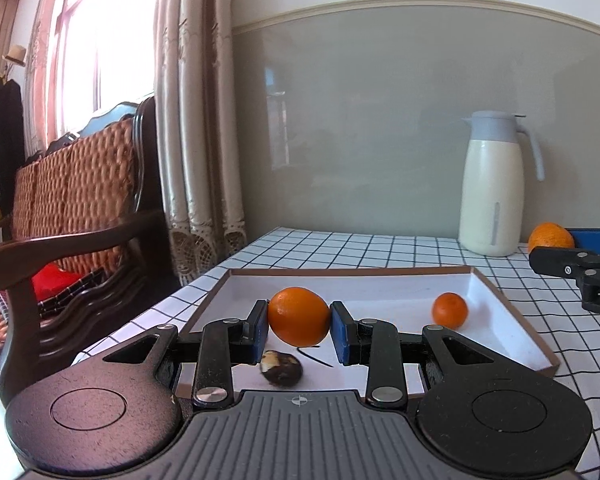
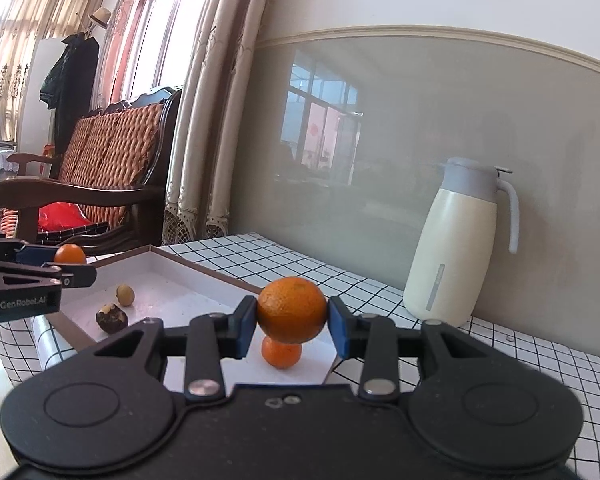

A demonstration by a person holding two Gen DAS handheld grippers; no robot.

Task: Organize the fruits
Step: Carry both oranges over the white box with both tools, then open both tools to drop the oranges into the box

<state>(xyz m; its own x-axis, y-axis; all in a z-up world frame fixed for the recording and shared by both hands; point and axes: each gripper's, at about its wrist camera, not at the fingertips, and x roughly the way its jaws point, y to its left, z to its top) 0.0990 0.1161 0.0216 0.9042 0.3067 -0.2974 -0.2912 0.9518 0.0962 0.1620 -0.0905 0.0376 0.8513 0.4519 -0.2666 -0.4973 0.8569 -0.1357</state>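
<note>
Round orange fruits (image 1: 299, 316) (image 2: 292, 309) clamped in left tool (image 1: 299, 326) and right tool (image 2: 292, 326), above white brown-rimmed tray (image 1: 488, 286); next: lower, release.

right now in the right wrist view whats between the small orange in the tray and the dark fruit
Only bare white tray floor lies between the small orange and the dark fruit; the yellowish fruit sits behind that stretch. The right wrist view shows it.

Two oranges hang above the white tray (image 1: 500, 300): one orange (image 1: 299, 317) clamped over its left side, another orange (image 2: 291, 310) held over a small mandarin (image 2: 281, 354) lying inside.
</note>
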